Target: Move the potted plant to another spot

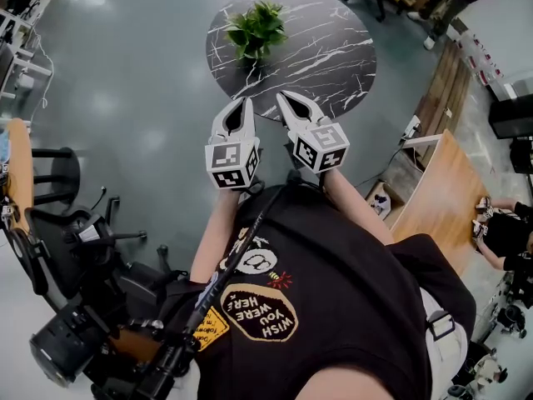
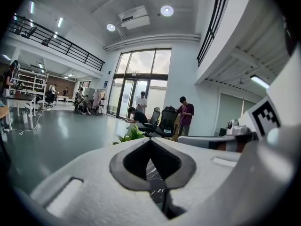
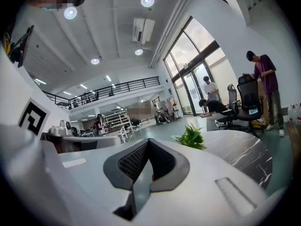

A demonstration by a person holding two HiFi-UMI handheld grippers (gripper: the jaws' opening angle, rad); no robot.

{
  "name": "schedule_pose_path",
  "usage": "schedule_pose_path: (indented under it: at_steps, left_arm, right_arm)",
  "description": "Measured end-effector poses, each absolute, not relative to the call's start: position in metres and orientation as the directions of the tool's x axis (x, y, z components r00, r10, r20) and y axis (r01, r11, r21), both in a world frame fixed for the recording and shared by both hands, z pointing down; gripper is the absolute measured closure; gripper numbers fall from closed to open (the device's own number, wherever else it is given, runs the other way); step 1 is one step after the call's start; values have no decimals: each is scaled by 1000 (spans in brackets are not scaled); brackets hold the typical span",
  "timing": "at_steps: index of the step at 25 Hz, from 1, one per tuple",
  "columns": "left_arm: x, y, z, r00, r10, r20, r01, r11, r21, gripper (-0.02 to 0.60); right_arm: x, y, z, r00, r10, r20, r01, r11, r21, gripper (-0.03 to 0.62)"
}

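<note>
A small potted plant [image 1: 256,30] with green leaves stands on the far left part of a round black marble table [image 1: 333,48]. Both grippers hover side by side at the table's near edge, short of the plant, and neither touches it. My left gripper [image 1: 246,101] has its jaws together with nothing between them, and so does my right gripper [image 1: 281,95]. In the left gripper view the plant [image 2: 133,134] shows just above the shut jaw tips [image 2: 150,139]. In the right gripper view the plant [image 3: 190,137] stands right of the shut tips [image 3: 147,140], on the table [image 3: 240,149].
Black office chairs [image 1: 58,173] and camera gear [image 1: 67,348] stand on the grey floor at the left. A wooden desk [image 1: 441,190] is at the right. Beyond the table, people [image 2: 183,114] stand and sit by office chairs [image 2: 167,119] near glass doors.
</note>
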State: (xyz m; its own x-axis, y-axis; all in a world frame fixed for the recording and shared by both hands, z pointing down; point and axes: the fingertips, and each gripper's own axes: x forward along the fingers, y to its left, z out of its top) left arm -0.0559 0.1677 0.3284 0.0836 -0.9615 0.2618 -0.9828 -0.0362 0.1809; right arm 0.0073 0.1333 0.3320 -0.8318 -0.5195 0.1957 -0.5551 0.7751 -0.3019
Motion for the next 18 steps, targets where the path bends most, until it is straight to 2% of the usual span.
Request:
schedule_pose_path:
  at_steps: [18]
  left_arm:
    - [-135, 153, 355, 117, -954, 275, -978, -62, 199, 578]
  right_arm:
    - [-73, 107, 370, -796, -541, 270, -600, 765, -235, 591]
